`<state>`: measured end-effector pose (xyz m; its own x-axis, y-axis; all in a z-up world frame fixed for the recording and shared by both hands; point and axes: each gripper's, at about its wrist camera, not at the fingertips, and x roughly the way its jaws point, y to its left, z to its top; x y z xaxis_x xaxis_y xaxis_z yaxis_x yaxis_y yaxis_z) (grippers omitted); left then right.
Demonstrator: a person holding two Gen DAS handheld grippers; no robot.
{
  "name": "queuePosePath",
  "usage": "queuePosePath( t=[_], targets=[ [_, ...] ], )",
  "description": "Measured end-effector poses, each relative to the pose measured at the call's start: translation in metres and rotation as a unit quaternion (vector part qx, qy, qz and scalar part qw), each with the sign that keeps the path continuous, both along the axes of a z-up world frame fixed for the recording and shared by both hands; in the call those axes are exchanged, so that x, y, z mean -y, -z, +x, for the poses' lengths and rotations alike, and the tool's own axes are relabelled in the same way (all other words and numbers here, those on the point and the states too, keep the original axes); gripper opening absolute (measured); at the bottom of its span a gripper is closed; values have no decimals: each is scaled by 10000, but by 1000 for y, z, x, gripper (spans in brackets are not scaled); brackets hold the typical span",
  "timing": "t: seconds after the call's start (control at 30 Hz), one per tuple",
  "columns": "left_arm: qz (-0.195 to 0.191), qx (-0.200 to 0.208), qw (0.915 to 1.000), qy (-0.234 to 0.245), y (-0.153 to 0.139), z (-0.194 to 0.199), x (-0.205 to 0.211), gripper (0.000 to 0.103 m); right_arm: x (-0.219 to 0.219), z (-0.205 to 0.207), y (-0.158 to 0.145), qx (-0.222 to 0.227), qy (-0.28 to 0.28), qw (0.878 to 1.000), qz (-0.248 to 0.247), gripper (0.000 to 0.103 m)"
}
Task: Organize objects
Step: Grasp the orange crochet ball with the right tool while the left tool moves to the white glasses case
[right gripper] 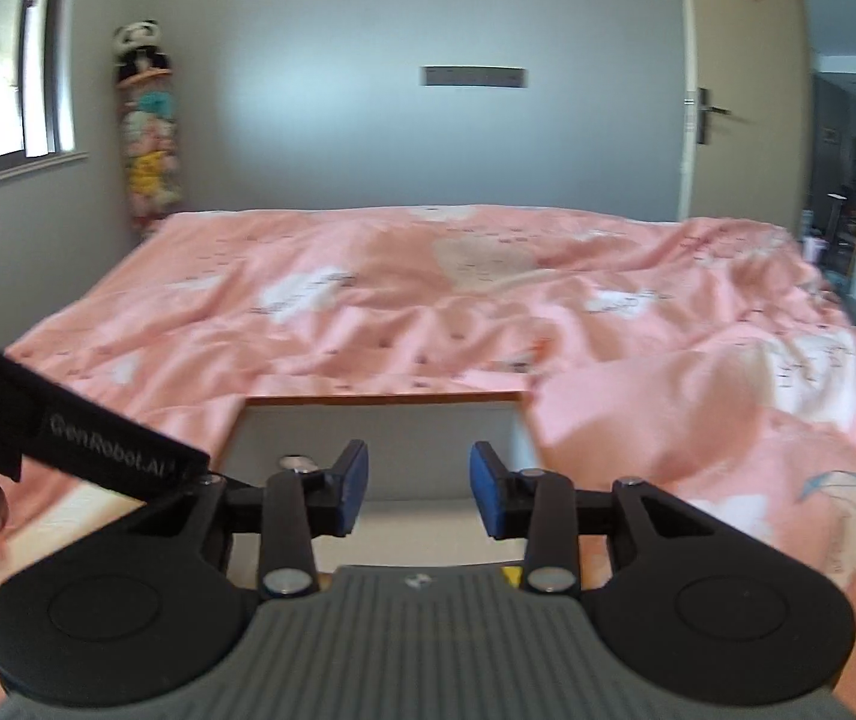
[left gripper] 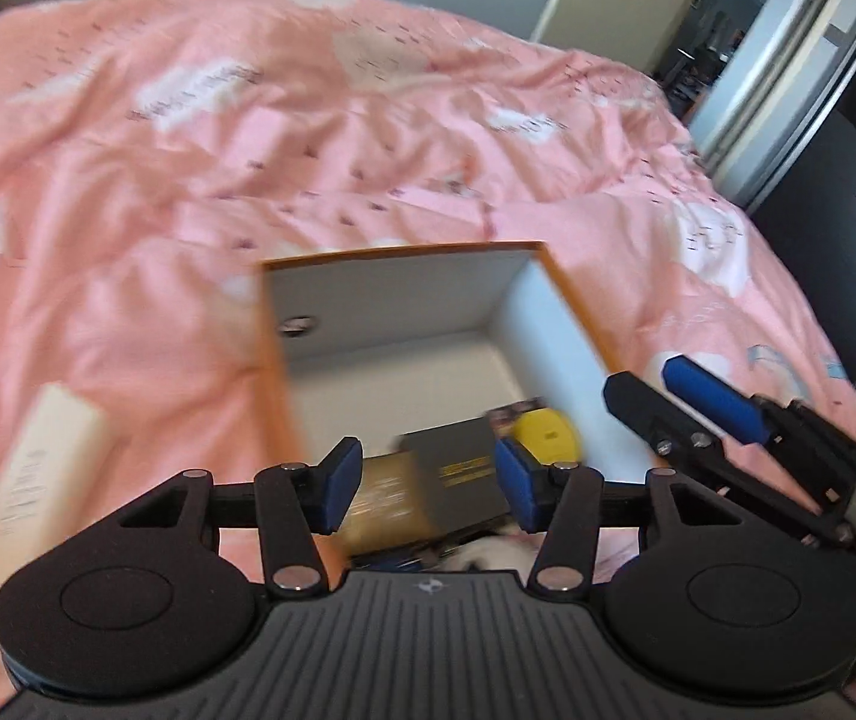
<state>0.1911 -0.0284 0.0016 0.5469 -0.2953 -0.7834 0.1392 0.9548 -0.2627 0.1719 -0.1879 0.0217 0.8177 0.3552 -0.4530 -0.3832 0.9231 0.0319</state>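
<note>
An open cardboard box [left gripper: 404, 294] with an orange rim and white inside lies on the pink bed. Inside it I see a dark grey flat box [left gripper: 458, 474], a gold box [left gripper: 386, 498] and a yellow round object [left gripper: 548, 435]. My left gripper [left gripper: 428, 483] is open and empty, hovering over the box's near end. A cream carton [left gripper: 38, 474] lies on the bed left of the box. My right gripper [right gripper: 419, 489] is open and empty above the same box [right gripper: 380, 420]; it also shows in the left wrist view [left gripper: 668, 396] at the box's right side.
The pink patterned duvet [right gripper: 428, 300] covers the whole bed. A grey wall, a window and a column of plush toys [right gripper: 146, 126] stand behind it. An open door [right gripper: 734, 90] and a doorway are at the right.
</note>
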Motion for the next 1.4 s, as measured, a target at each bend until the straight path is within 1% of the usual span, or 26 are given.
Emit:
queuePosePath(
  t=[0.1, 0.17, 0.23, 0.33, 0.47, 0.53, 0.6, 0.7, 0.8, 1.0, 1.1, 1.2, 1.3, 1.4],
  targets=[
    [206, 156, 9986, -462, 1, -27, -28, 60, -29, -17, -2, -86, -433, 9990, 50, 41],
    [258, 152, 9967, -760, 3, -42, -48, 60, -48, -27, 0, -169, -639, 9978, 15, 41],
    [291, 65, 9949, -962, 9, -53, -64, 60, -66, -36, 4, -287, -848, 9960, -22, 41],
    [390, -58, 9927, -1139, 18, -66, -84, 60, -91, -49, 11, -425, -1128, 9925, -181, 41],
    [742, -92, 9888, -1289, 28, -81, -101, 60, -121, -61, 27, -619, -1394, 9868, -542, 41],
    [898, -73, 9872, -1316, 33, -89, -106, 54, -132, -67, 36, -672, -1486, 9845, -645, 41],
    [997, -84, 9844, -1445, 39, -96, -111, 54, -141, -70, 43, -732, -1534, 9824, -768, 41],
    [1090, -229, 9809, -1595, 52, -106, -114, 54, -152, -69, 52, -837, -1636, 9786, -925, 41],
    [1328, -272, 9765, -1678, 60, -109, -115, 54, -163, -69, 61, -950, -1710, 9750, -1052, 41],
    [1479, -132, 9705, -1898, 56, -104, -132, 54, -179, -61, 74, -1160, -1794, 9708, -1089, 41],
    [1480, -149, 9695, -1949, 55, -98, -142, 54, -186, -55, 81, -1247, -1808, 9690, -1130, 41],
    [1421, -254, 9705, -1934, 57, -94, -149, 54, -192, -50, 88, -1422, -1887, 9653, -1110, 41],
    [1370, -357, 9718, -1885, 59, -91, -154, 54, -198, -48, 97, -1693, -2071, 9573, -1094, 41],
    [1362, -459, 9727, -1821, 59, -89, -158, 53, -203, -49, 103, -1919, -2352, 9482, -939, 41]
  ],
)
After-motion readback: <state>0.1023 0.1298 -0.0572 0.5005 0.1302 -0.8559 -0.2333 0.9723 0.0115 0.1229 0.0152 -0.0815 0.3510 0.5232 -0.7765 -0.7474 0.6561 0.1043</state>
